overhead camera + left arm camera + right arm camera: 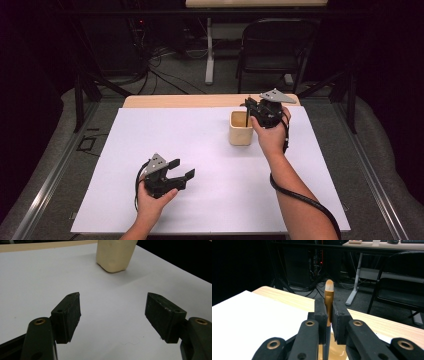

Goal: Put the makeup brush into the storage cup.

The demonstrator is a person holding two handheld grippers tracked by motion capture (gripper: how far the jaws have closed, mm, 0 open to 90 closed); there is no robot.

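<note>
My right gripper [248,106] hovers over a cream square cup [241,128] at the back right of the white sheet [165,135]. It is shut on a thin brush [247,118] that points down into the cup. In the right gripper view the jaws [329,312] clamp the brush's gold ferrule [328,296], its tan tip sticks up, and the cup's rim [338,351] shows below. My left gripper [182,170] rests near the front left of the sheet, open and holding nothing. In the left gripper view its jaws [112,312] stand wide apart, facing the cup [115,255].
A wooden table edge [175,101] borders the sheet at the back. Behind it stand a black folding chair [277,45] and a white table leg [210,50], with cables on the floor. Dark metal frame rails run along both sides of the table.
</note>
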